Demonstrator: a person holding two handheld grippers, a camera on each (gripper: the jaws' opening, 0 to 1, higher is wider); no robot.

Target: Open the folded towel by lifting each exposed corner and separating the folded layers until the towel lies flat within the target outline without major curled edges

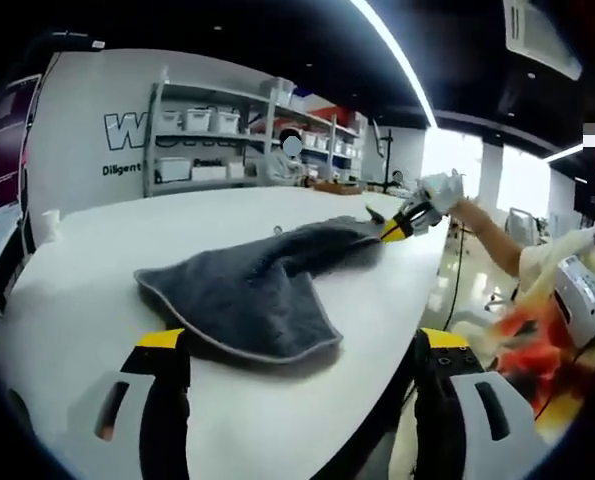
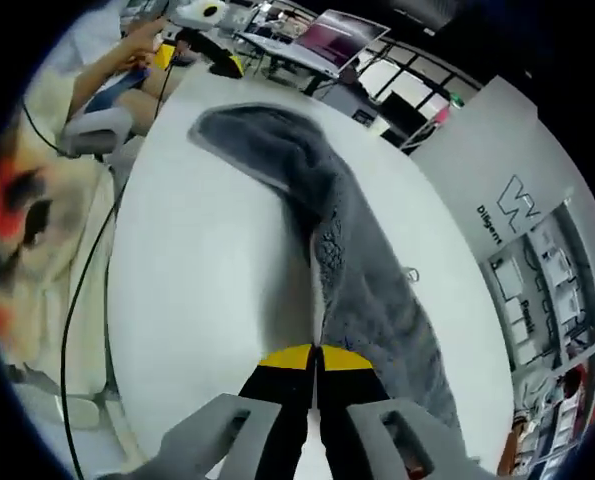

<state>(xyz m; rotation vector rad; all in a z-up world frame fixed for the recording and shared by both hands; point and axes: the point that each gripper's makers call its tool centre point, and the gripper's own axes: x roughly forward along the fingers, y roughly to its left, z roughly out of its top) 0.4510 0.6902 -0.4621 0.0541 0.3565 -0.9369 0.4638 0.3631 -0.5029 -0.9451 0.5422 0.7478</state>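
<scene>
We see the right gripper (image 2: 315, 362) with jaws clamped on the grey towel (image 1: 262, 285) near the surface's (image 1: 127, 230) edge; left gripper (image 1: 302, 345) jaws stand wide.

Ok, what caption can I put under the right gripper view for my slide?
The right gripper pinches an edge of the grey towel stretched across the white table.

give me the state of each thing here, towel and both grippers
grey towel: partly unfolded, bunched and stretched across the white table, not flat
right gripper: shut on a towel edge
left gripper: open, holding nothing, near the towel's rounded end
</scene>
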